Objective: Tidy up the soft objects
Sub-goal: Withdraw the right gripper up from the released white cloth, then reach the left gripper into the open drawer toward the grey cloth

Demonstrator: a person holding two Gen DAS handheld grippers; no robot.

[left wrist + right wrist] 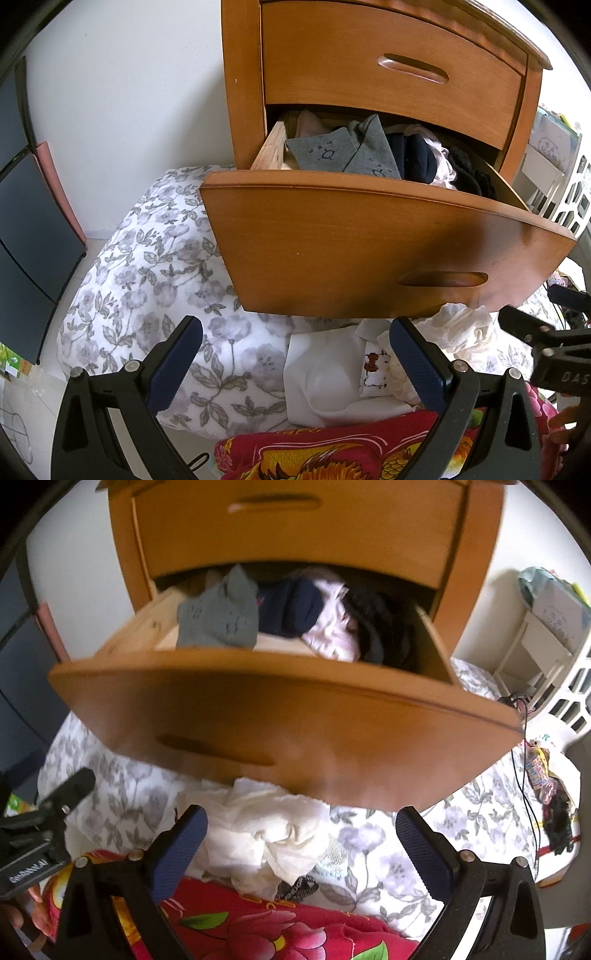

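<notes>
Here both grippers hang empty over the bed, the left gripper (295,354) and the right gripper (301,843) each spread wide with nothing between the pads. The crumpled white cloth (273,830) lies on the floral bedspread (388,853) just below the open drawer (258,709), which already holds a grey garment (221,616) and other folded clothes. The next pick would go best by pinching one bunched fold, lifting clear of the drawer front. Two drawers show, one open; one red blanket (258,923).

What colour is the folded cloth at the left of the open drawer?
Grey cloth with small dark printed marks, clearest in the left wrist view.
</notes>
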